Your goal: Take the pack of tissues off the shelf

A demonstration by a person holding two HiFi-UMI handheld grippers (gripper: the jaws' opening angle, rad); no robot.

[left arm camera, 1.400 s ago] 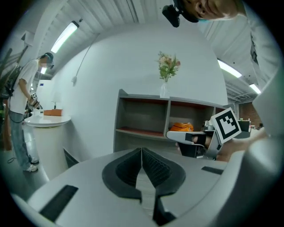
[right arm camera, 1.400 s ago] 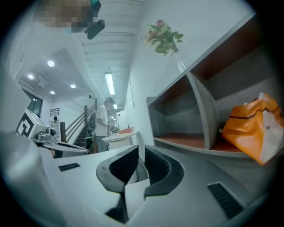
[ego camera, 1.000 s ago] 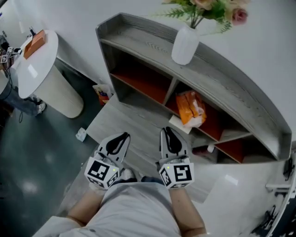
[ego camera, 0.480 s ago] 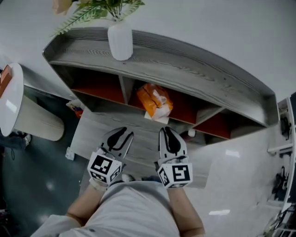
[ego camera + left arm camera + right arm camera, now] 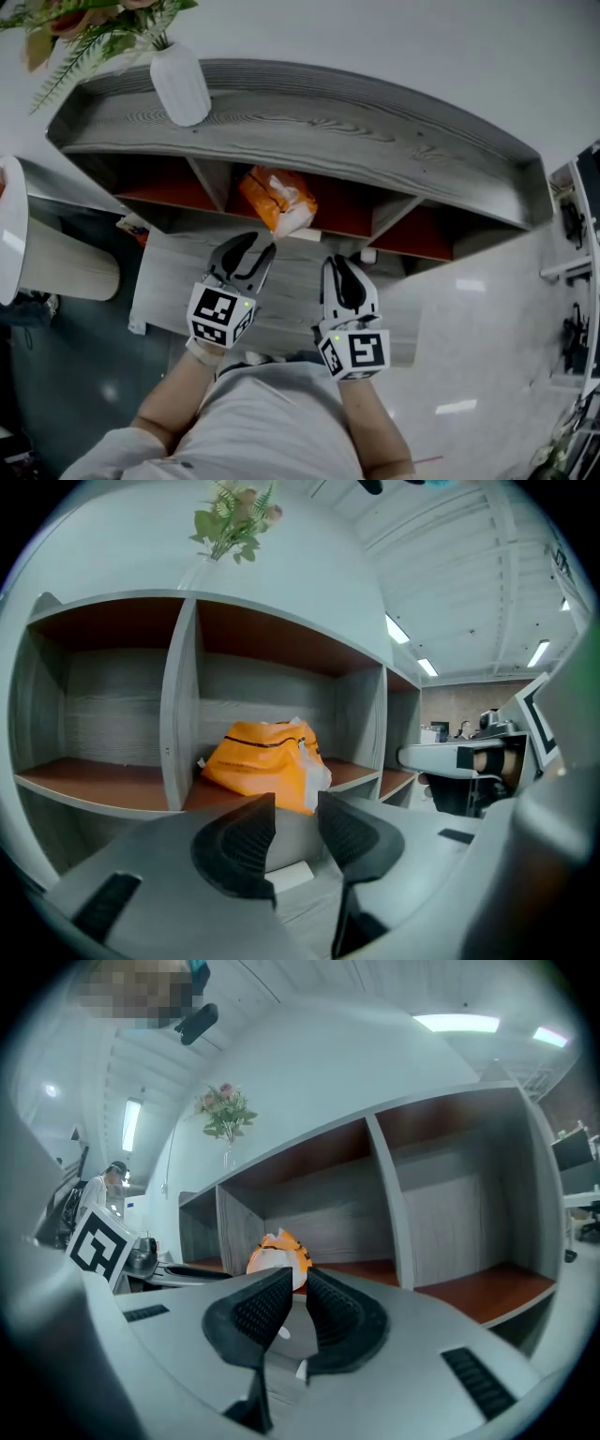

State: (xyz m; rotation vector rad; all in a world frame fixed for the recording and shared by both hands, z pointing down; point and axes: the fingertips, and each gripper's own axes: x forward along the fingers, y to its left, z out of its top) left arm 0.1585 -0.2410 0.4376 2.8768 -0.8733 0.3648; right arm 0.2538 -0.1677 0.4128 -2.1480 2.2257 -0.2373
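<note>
The orange pack of tissues (image 5: 275, 197) lies in the middle compartment of the grey shelf (image 5: 309, 122), on its orange-red board. My left gripper (image 5: 255, 251) is just in front of the pack and below it. Its jaws have just been opening and stand open with nothing between them. In the left gripper view the pack (image 5: 262, 766) shows beyond the parted pads (image 5: 234, 841). My right gripper (image 5: 339, 267) hangs to the right of the pack, jaws together and empty. The right gripper view shows the pack (image 5: 278, 1252) farther off, behind the closed tips.
A white vase (image 5: 180, 86) with flowers stands on the shelf top at the left. A small white bottle (image 5: 367, 255) sits by the right divider. A low grey platform (image 5: 178, 281) runs in front of the shelf. A round white table (image 5: 9, 234) is at the far left.
The shelf has swung round to face me squarely, and both grippers are nearer to it. The left jaws, shut before, have opened. The right jaws look the same.
</note>
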